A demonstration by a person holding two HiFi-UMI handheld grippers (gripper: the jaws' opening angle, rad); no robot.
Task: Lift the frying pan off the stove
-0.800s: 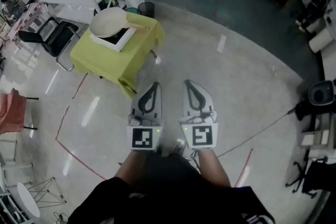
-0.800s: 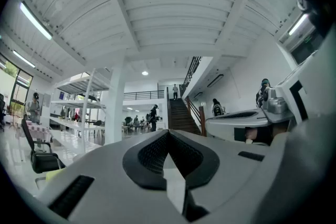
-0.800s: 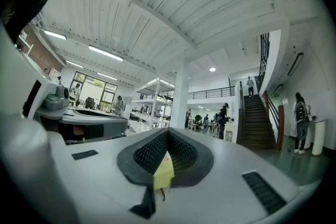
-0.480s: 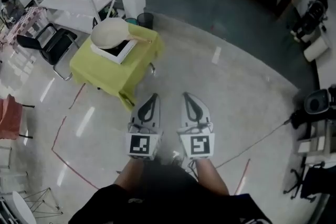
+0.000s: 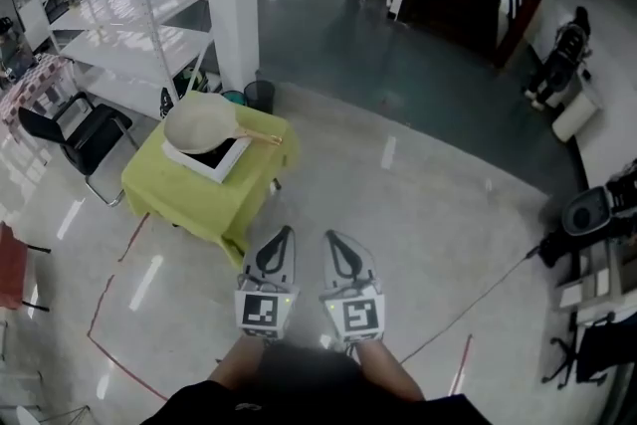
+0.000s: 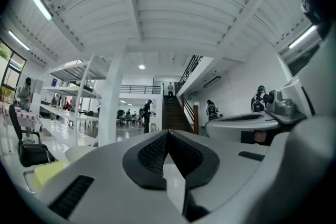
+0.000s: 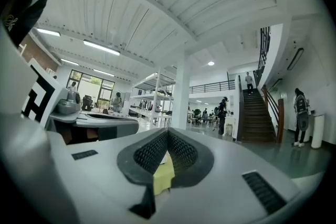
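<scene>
A cream frying pan with a wooden handle rests on a white square stove. The stove stands on a small table draped in yellow-green cloth. My left gripper and right gripper are held side by side close to my body, well short of the table, pointing forward. Both are shut with nothing between the jaws. In the left gripper view the shut left gripper has the cloth's edge at its lower left. In the right gripper view a patch of the cloth shows below the tip of the shut right gripper.
A white pillar and a dark bin stand just behind the table. White shelving and a black chair are to its left. Red tape lines mark the floor. Equipment and a cable lie at right.
The table with the pan has slid lower and nearer in the head view, and more of the far hall shows. Both grippers stay shut and side by side, now lower in the frame.
</scene>
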